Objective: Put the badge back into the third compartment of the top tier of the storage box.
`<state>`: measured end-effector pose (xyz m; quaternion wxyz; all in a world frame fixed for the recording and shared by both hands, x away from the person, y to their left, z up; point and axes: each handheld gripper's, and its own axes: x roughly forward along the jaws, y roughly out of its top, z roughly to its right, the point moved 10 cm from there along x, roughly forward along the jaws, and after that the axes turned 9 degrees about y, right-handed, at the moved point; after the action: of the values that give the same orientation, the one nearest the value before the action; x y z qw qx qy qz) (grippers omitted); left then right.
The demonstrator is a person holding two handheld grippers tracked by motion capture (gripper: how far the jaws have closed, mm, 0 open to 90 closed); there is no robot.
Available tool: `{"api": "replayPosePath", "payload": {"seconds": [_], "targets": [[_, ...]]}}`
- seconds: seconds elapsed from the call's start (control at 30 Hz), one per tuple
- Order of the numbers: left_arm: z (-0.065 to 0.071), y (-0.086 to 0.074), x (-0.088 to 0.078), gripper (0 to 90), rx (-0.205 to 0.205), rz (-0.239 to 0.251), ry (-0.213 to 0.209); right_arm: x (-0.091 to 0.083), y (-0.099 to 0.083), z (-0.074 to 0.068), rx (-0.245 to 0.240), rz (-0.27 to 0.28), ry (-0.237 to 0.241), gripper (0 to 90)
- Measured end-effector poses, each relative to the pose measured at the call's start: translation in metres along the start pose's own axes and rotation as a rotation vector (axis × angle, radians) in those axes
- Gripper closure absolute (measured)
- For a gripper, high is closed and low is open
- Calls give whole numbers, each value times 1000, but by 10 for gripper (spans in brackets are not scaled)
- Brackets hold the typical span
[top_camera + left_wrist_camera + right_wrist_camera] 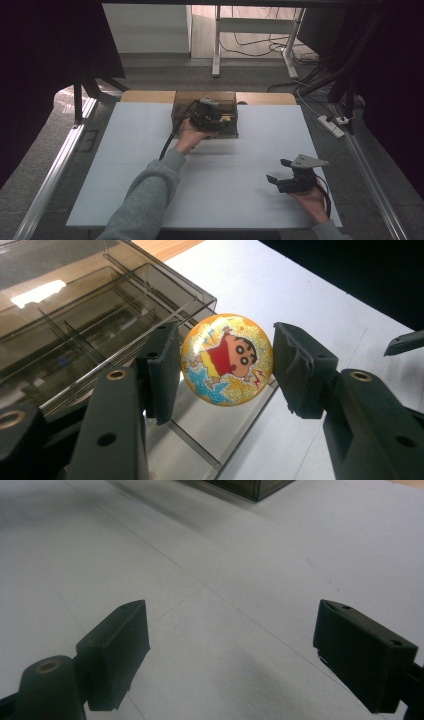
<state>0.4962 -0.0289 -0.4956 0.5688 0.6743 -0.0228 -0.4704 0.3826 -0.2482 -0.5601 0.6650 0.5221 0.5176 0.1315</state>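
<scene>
A round badge [227,359] with a cartoon child on a glittery yellow ground sits between the jaws of my left gripper [225,367], which is shut on its edges. The badge hangs just over the near corner of a smoky clear organiser box [90,335] with several compartments. From above, the left gripper [220,120] and the badge [226,119] are over the right part of the box [182,107] at the table's far middle. My right gripper [278,170] rests at the front right with its jaws wide apart; nothing lies between them on the white surface [230,635].
The white tabletop [125,165] reaches from the box to the front edge. A wooden strip [147,96] runs along the back. On the floor to the right lies a power strip [331,125] with cables. Metal rails [55,170] flank the table.
</scene>
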Motion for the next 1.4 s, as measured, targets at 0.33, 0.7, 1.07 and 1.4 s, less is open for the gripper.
{"api": "replayPosePath", "payload": {"seconds": [0.33,0.7,1.07,1.4], "targets": [[4,-3,0,337,17,-16,-12,0,0,0,1,6,0,146],[6,-9,-20,300,12,11,-11,0,1,-1,-4,4,-1,146],[8,-20,-52,298,26,53,-21,0,2,1,-5,15,-1,147],[5,-52,-84,290,52,62,24,-4,4,-1,-2,29,6,148]]}}
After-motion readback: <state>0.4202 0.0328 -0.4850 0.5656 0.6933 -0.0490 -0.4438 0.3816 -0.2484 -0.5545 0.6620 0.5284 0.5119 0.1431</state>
